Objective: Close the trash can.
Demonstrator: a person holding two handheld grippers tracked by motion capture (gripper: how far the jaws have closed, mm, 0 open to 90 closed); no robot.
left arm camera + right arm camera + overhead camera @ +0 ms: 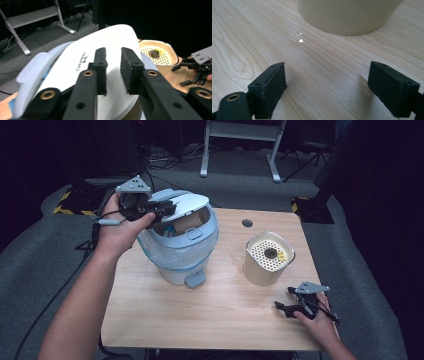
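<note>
Up at the far left of the table (150,320), my left gripper (167,210) sits at the raised white lid (112,45) of the pedal bin (182,255), jaws narrowed to a small gap over the lid's top; whether they pinch it I cannot tell. My right gripper (286,298) rests wide open on the wood, near the cream container (267,260).
</note>
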